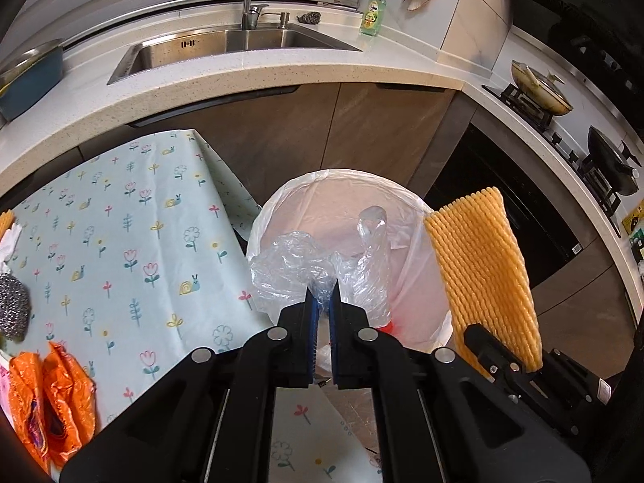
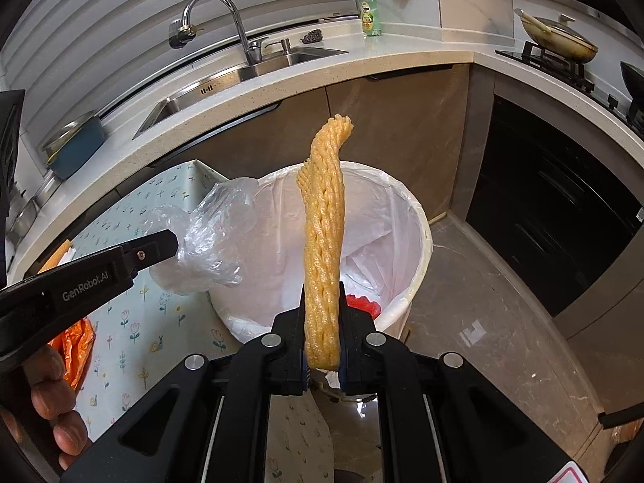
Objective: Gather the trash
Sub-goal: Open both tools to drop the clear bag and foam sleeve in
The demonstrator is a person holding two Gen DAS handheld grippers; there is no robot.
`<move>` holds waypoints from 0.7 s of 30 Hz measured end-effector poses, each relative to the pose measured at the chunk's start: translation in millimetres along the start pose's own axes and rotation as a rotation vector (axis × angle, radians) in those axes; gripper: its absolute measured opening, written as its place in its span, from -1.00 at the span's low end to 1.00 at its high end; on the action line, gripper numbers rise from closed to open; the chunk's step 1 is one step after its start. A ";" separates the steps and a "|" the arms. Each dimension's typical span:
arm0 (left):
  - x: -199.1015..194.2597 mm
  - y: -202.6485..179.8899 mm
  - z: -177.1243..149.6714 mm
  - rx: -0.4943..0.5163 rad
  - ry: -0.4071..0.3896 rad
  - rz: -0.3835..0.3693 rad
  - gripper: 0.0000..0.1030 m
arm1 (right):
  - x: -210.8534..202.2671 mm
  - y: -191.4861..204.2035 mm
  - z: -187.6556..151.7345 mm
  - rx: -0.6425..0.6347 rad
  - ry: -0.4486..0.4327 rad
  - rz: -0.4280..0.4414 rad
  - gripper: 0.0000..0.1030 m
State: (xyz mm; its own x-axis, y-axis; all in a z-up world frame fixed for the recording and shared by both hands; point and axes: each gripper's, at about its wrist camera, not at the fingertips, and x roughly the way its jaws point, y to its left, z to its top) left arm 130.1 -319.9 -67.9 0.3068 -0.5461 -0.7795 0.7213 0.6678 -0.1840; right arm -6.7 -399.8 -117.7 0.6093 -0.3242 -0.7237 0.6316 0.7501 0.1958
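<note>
My left gripper (image 1: 322, 296) is shut on a crumpled clear plastic bag (image 1: 290, 269) and holds it over the near left rim of the white-lined trash bin (image 1: 410, 265). In the right wrist view the bag (image 2: 209, 241) hangs from the left gripper (image 2: 171, 243) beside the bin (image 2: 418, 249). My right gripper (image 2: 322, 298) is shut on a yellow foam fruit net (image 2: 324, 241) that stands upright above the bin's opening; it also shows in the left wrist view (image 1: 483, 269). Red trash (image 2: 362, 304) lies inside the bin.
A table with a floral cloth (image 1: 120, 241) stands left of the bin, with orange wrappers (image 1: 48, 398), a steel scourer (image 1: 12, 306) and white paper (image 1: 10, 239) on it. Behind are the counter with a sink (image 1: 225, 46) and the stove (image 1: 539, 96).
</note>
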 end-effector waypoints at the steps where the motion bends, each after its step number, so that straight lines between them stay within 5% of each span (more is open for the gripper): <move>1: 2.6 -0.3 0.9 0.000 0.003 -0.003 -0.87 | 1.7 -0.7 0.7 0.001 0.001 -0.003 -0.81; 3: 5.3 -0.3 3.1 -0.005 0.000 -0.004 -0.87 | 5.3 -1.4 1.8 0.002 0.003 -0.004 -0.81; 8: 3.8 5.6 9.6 -0.028 -0.022 -0.003 -0.38 | 13.2 2.9 5.1 -0.012 0.003 -0.005 -0.80; 16: -5.6 22.9 10.8 -0.042 -0.045 0.028 -0.30 | 20.4 13.7 15.1 -0.030 -0.016 -0.005 -0.77; 21: -12.5 31.9 5.8 -0.053 -0.059 0.057 -0.21 | 21.4 22.5 18.9 -0.041 -0.031 -0.010 -0.34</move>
State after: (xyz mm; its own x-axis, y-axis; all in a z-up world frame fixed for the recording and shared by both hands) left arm 152.9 -294.7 -60.5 0.3839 -0.5344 -0.7531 0.6680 0.7237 -0.1731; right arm 29.6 -400.7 -116.2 0.6183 -0.3492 -0.7041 0.6177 0.7698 0.1606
